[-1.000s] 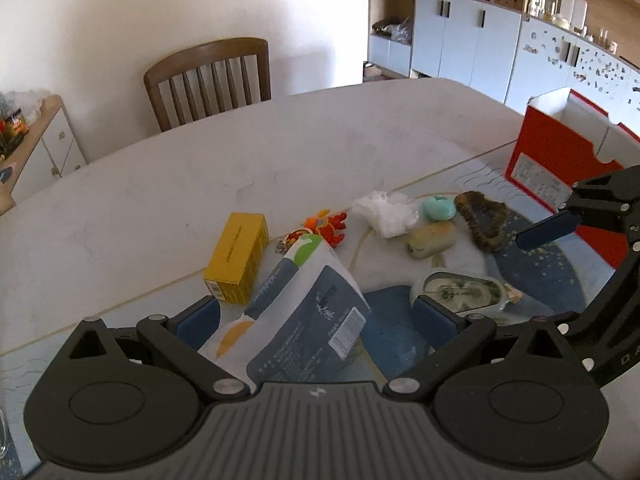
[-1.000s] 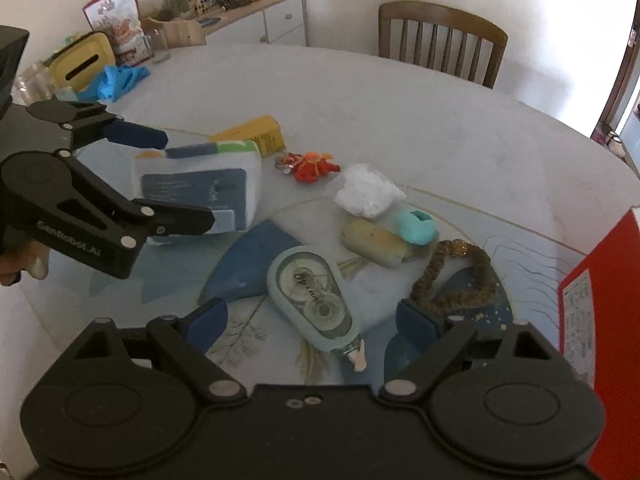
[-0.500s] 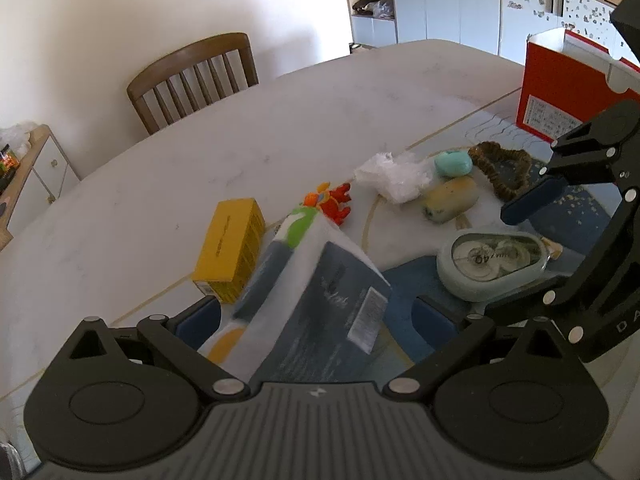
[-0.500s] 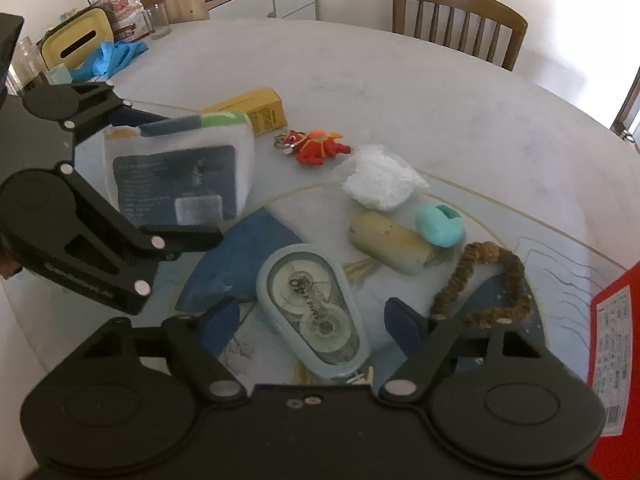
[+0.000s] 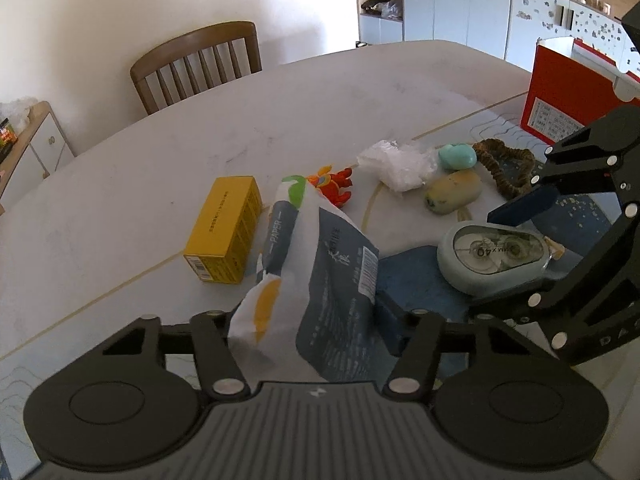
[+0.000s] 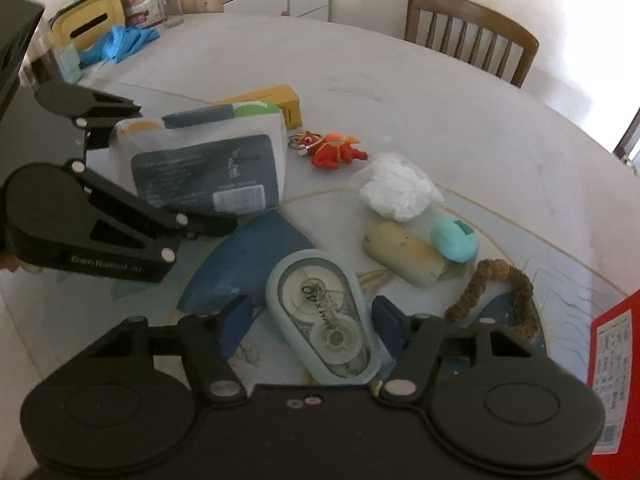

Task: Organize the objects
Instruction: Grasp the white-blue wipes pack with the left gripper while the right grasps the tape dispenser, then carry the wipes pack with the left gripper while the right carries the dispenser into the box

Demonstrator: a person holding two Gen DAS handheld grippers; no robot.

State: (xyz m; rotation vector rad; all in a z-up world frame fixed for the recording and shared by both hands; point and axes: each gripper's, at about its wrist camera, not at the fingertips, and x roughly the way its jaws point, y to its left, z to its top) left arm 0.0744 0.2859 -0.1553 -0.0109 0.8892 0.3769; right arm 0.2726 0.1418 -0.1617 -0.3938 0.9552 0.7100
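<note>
The left wrist view looks low across the table [image 5: 120,168] toward the chair [image 5: 196,60] at upper left. The right wrist view peers down closer. Both share the correction tape [image 5: 494,258] [image 6: 324,320], and each shows the other gripper at frame edge.

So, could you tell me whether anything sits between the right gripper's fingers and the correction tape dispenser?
Nothing visible does. The right gripper is open with the correction tape dispenser already lying between its fingers on the table. The left gripper, closed on the tissue pack, is off to the side.
</note>
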